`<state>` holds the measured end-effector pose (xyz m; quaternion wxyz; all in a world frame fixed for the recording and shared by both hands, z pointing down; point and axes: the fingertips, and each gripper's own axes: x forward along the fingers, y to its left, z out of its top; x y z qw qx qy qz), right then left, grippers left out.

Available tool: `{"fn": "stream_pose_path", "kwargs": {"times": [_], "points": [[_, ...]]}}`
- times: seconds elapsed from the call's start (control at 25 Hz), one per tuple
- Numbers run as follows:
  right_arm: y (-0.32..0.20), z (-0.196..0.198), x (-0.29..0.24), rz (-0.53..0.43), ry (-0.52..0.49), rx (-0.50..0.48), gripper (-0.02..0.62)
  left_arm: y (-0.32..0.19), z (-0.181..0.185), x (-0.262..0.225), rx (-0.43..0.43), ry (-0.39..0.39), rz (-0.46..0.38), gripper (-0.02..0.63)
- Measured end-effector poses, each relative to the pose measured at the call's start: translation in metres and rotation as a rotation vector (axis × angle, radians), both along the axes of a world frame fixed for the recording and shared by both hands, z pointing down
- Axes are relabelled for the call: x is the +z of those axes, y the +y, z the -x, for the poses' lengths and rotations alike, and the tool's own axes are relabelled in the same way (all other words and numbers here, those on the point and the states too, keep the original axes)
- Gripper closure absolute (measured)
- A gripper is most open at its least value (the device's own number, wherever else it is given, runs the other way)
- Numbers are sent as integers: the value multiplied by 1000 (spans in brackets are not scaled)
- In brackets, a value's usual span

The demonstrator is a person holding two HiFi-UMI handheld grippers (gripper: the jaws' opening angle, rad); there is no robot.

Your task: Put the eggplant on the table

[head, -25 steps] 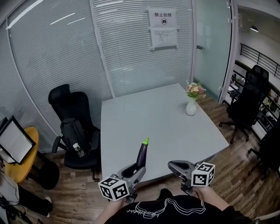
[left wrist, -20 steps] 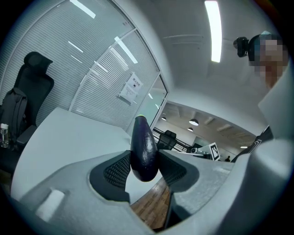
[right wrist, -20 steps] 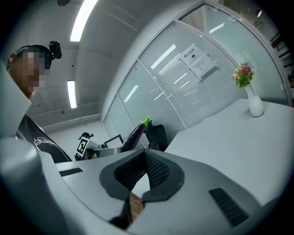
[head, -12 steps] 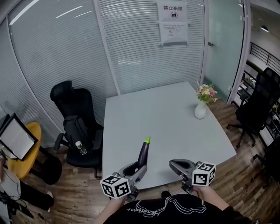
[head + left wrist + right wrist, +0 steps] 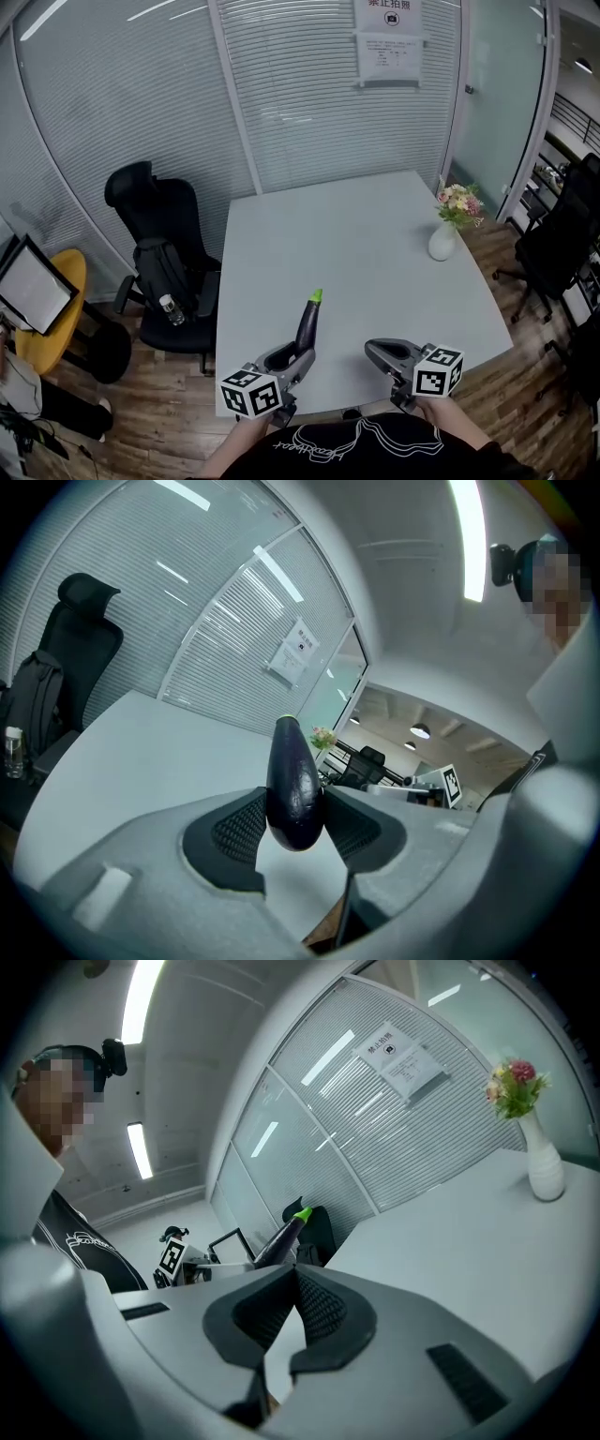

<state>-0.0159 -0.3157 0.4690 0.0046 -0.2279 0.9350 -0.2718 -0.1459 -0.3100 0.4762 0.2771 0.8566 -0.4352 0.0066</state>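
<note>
The left tongs (image 5: 294, 825) clamp ribbed black pads (image 5: 239, 829) on the rounded base of the glossy dark-purple eggplant (image 5: 292, 771), its green tip slanting up over the near edge of the smooth pale table (image 5: 356, 244), while the right tongs (image 5: 292, 1288), closed and empty, point forward beside them, both held low.

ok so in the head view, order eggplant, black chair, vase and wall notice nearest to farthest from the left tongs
1. eggplant, gripped in the left tongs
2. black chair, left of the table
3. vase, table's far right
4. notice, on the glass wall behind
</note>
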Motion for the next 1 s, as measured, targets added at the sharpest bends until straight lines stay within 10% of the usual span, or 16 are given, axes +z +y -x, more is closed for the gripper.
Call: {"fn": "stream_pose_path", "kwargs": {"times": [1.0], "points": [[-58,-1,46,108,37,-1,586,-76,13,110,-44,-100,190,408]]}}
